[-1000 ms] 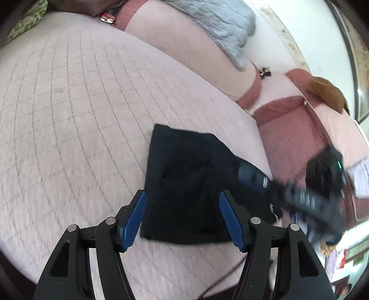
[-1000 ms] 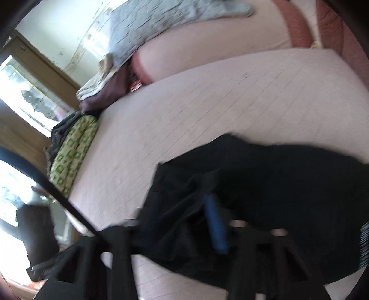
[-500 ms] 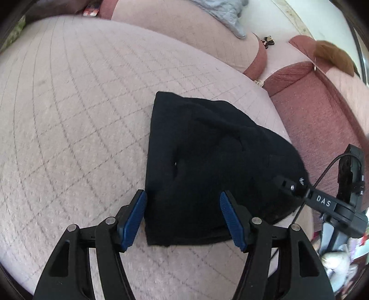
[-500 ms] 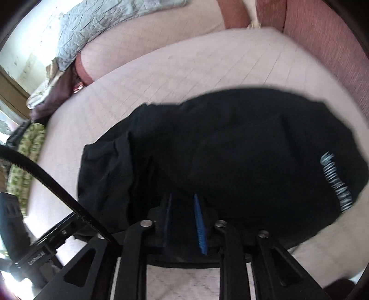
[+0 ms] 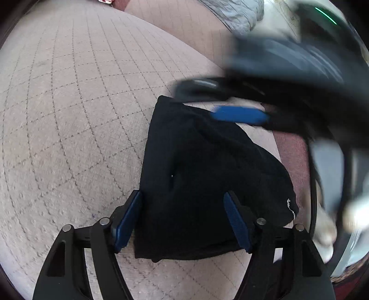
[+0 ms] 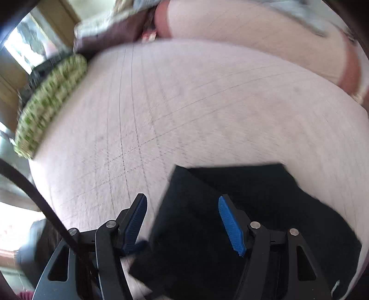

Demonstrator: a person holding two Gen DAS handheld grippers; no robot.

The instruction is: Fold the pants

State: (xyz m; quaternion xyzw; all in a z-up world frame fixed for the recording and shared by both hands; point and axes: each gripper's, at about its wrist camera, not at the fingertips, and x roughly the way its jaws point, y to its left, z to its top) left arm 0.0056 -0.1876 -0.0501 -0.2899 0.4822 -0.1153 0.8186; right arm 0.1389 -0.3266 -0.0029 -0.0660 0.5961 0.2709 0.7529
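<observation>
The black pants (image 5: 207, 175) lie folded into a compact bundle on the pink quilted sofa seat (image 5: 76, 110). My left gripper (image 5: 183, 221) is open and empty, its blue pads either side of the bundle's near edge, just above it. My right gripper (image 5: 221, 101) shows blurred in the left wrist view, over the bundle's far end with its fingers apart. In the right wrist view the right gripper (image 6: 183, 221) is open and empty above the pants (image 6: 242, 221).
A grey blanket (image 5: 233, 11) lies over the sofa backrest. A green patterned cushion (image 6: 48, 103) sits at the seat's far left end. A reddish sofa arm (image 5: 293, 161) borders the seat on the right. A black cable (image 6: 34, 193) crosses the lower left.
My right gripper has let go of the pants, opened, and swung up over the bundle's far end. The left gripper stays open and has moved closer to the bundle.
</observation>
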